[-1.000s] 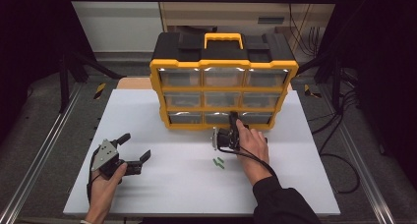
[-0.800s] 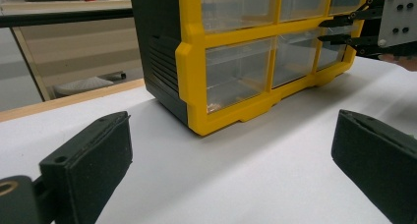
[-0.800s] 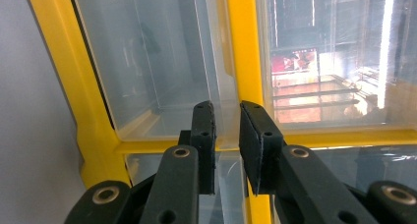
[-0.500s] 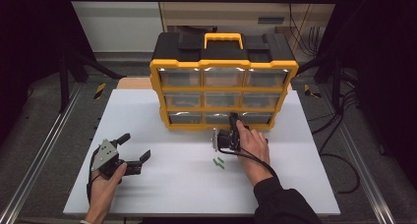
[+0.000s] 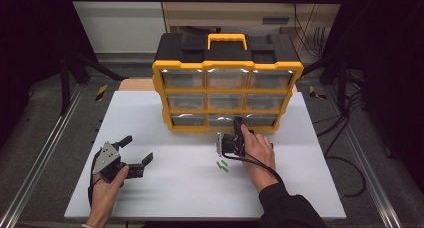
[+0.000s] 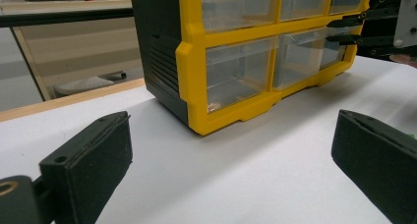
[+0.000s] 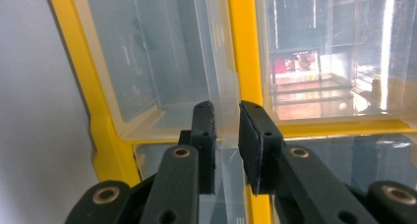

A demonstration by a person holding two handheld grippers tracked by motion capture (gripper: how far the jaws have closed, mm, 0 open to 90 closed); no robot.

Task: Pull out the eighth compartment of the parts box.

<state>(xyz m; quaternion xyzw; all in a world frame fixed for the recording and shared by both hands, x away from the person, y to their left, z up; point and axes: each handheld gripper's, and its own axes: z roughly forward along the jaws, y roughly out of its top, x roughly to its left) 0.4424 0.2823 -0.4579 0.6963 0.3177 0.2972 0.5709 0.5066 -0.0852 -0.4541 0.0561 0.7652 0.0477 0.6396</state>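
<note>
A yellow and black drawer cabinet [image 5: 227, 70] with clear drawers stands at the back of the white table [image 5: 300, 188]. My right gripper [image 5: 236, 124] is turned on its side at the cabinet's bottom row, near the middle drawer [image 5: 225, 120]. In the right gripper view its jaws [image 7: 226, 111] stand nearly together, with the drawer's clear plastic handle lip [image 7: 227, 98] between the pads. My left gripper [image 5: 136, 149] rests on the table at the left, held by a hand, jaws wide apart and empty. The left gripper view looks between its jaws [image 6: 231, 135] at the cabinet's corner [image 6: 196, 86].
Two small green pieces [image 5: 221, 164] lie on the table just left of the right hand. A black cable [image 5: 260, 163] trails from the right gripper along the wrist. Metal rails and dark floor flank the table on both sides.
</note>
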